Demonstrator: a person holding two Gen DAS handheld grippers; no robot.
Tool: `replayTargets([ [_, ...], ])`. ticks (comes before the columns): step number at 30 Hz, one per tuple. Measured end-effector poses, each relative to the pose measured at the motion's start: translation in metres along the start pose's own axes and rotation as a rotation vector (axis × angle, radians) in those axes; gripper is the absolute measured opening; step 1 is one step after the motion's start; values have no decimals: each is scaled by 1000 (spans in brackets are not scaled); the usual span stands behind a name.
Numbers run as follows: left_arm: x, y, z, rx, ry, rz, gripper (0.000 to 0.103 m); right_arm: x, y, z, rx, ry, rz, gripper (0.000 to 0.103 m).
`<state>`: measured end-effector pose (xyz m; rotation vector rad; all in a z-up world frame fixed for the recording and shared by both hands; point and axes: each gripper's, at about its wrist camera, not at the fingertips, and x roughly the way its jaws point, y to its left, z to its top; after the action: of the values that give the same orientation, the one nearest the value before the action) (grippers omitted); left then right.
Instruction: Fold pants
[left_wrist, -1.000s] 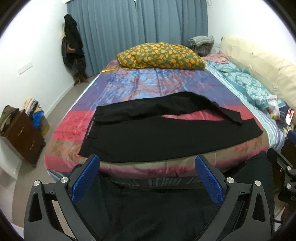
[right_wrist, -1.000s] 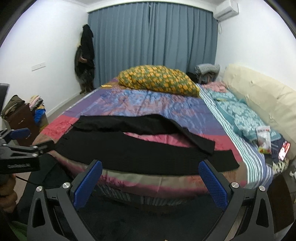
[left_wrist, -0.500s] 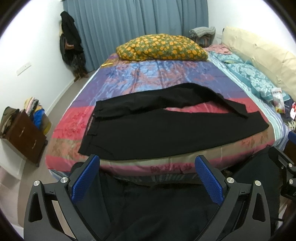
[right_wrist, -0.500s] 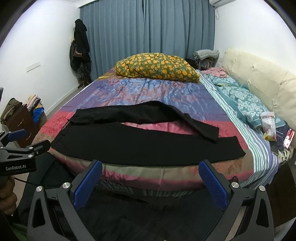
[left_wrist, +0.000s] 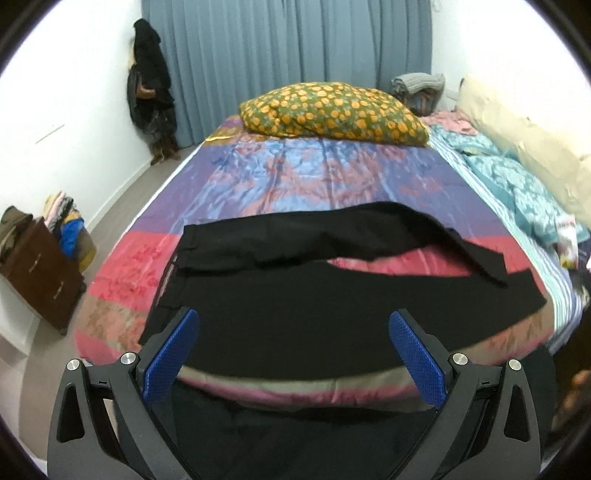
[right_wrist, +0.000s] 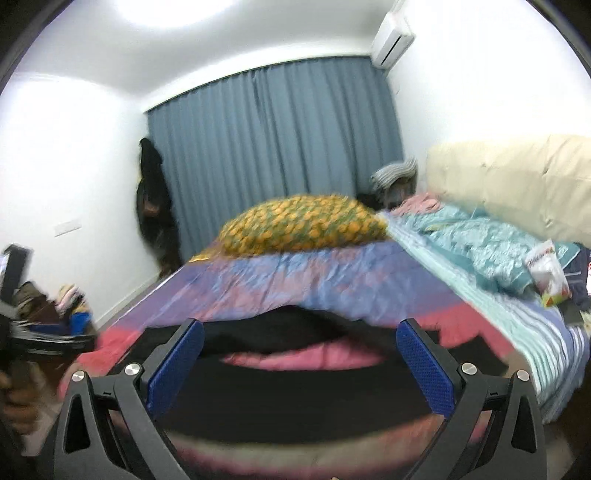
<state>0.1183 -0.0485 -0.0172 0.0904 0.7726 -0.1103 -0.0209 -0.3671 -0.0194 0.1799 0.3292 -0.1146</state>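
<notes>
Pants were observed spread across the near end of the bed, legs parted. Fabric was judged soft, limp, light; the far leg's hem was judged the best hold. Left tongs and right tongs were wide open, empty.

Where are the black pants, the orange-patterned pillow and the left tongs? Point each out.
black pants (left_wrist: 295, 317): left wrist view, on the near leg.
orange-patterned pillow (left_wrist: 332, 110): left wrist view, on its top face.
left tongs (left_wrist: 293, 347): left wrist view, midway between the blue fingertips.
</notes>
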Motion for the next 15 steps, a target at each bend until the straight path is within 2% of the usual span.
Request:
replayTargets([
  [1, 7, -1, 2, -6, 10, 2, 103, 31, -11, -5, -28, 114, -66, 103],
  [2, 12, -3, 2, -6, 20, 5, 103, 66, -21, -15, -66, 277, -123, 103],
  [3, 21, -5, 0, 0, 43, 11, 103, 95, -32, -29, -88, 403, -159, 103],
  [4, 26, -6, -2, 7, 57, 16, 103, 110, -39, -40, -90, 445, -179, 103],
  [8, 45, -11, -12, 36, 110, 68, 103, 159, -58, -67, -148, 516, -202, 102],
  [10, 57, -12, -15, 39, 149, 86, 103, 179, -63, -70, -184, 516, -201, 102],
  [15, 72, -19, -13, 42, 197, 74, 103, 235, -74, -77, -291, 492, -170, 100],
])
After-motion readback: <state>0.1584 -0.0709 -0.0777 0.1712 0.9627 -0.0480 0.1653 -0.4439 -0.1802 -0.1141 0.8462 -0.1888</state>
